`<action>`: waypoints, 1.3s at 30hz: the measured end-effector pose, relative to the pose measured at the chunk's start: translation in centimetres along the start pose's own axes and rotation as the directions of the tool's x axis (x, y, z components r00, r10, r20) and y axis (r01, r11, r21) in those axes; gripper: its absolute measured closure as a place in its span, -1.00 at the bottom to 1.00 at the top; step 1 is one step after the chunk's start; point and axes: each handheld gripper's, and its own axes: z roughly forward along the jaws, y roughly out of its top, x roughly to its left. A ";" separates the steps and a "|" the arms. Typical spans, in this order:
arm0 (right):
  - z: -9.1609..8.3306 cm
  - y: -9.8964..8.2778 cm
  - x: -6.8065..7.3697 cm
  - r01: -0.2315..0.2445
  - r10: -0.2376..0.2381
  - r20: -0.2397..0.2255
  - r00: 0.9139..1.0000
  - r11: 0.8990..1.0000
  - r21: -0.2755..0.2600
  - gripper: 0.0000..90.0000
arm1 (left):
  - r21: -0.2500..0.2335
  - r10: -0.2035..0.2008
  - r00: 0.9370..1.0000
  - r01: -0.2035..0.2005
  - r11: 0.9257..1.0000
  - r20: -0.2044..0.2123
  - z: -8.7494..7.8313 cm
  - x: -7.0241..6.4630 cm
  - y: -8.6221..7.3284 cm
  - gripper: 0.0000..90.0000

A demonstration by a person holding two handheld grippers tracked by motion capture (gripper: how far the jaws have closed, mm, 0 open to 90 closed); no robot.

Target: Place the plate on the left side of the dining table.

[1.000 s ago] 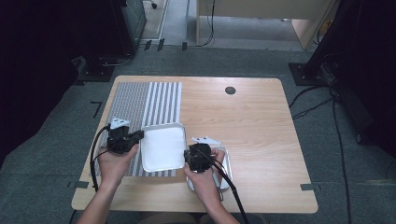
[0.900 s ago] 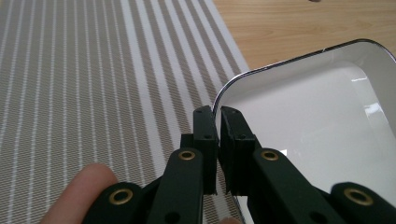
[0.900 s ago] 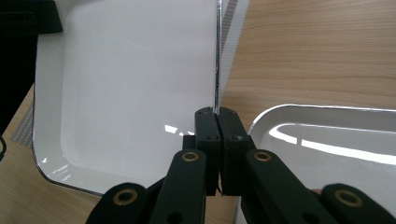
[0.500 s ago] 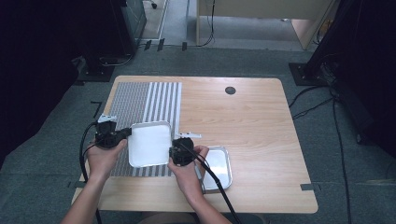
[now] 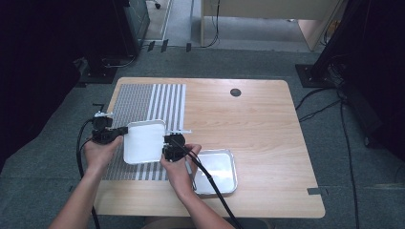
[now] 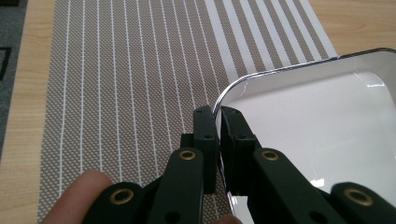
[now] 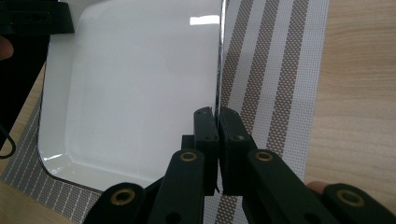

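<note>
**Two tongs carry a white tray over the striped mat**

Both tongs are clenched on opposite rims of the white tray [image 5: 144, 141]: the left tongs [image 5: 120, 132] pinch its left edge, the right tongs [image 5: 168, 144] its right edge. A grip on each side probably keeps the shallow tray level as it hangs above the striped mat [image 5: 143, 102] at the surface's [image 5: 267, 124] near left. Just right lies a metal tray [image 5: 216, 171], near the front edge. No brand, label or writing can be read anywhere.
</note>
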 end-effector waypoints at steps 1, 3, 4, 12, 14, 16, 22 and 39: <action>0.0 0.0 0.0 0.000 0.000 0.000 1.000 1.000 0.000 0.97 | 0.000 0.000 1.000 0.000 1.000 0.000 0.0 0.0 0.0 0.92; 0.2 0.3 0.3 -0.002 0.002 0.002 1.000 1.000 -0.003 0.96 | -0.002 0.000 1.000 0.000 1.000 -0.001 0.2 0.3 0.4 0.92; 0.3 0.4 0.3 0.001 -0.001 0.000 1.000 1.000 -0.006 0.96 | 0.000 -0.002 1.000 0.002 1.000 0.000 0.3 0.5 0.7 0.92; 2.1 1.6 1.3 -0.018 0.018 -0.003 1.000 1.000 0.002 0.94 | 0.023 0.006 1.000 -0.006 1.000 -0.027 1.8 1.9 2.1 0.91; 2.2 1.7 1.3 -0.022 0.022 -0.004 1.000 1.000 0.002 0.94 | 0.027 0.005 1.000 -0.004 1.000 -0.029 2.1 2.1 2.3 0.91; 2.9 2.0 1.4 -0.030 0.030 -0.006 1.000 1.000 0.005 0.93 | 0.031 -0.004 1.000 0.005 1.000 -0.029 2.9 2.6 2.4 0.90; 3.9 2.7 1.2 -0.048 0.048 -0.008 0.999 0.999 0.006 0.92 | 0.065 -0.008 1.000 0.010 0.998 -0.030 4.5 3.3 2.9 0.90; 6.8 4.3 0.5 -0.086 0.086 0.005 0.996 0.996 0.026 0.89 | 0.073 -0.036 0.998 0.040 0.997 -0.052 7.7 3.7 5.3 0.88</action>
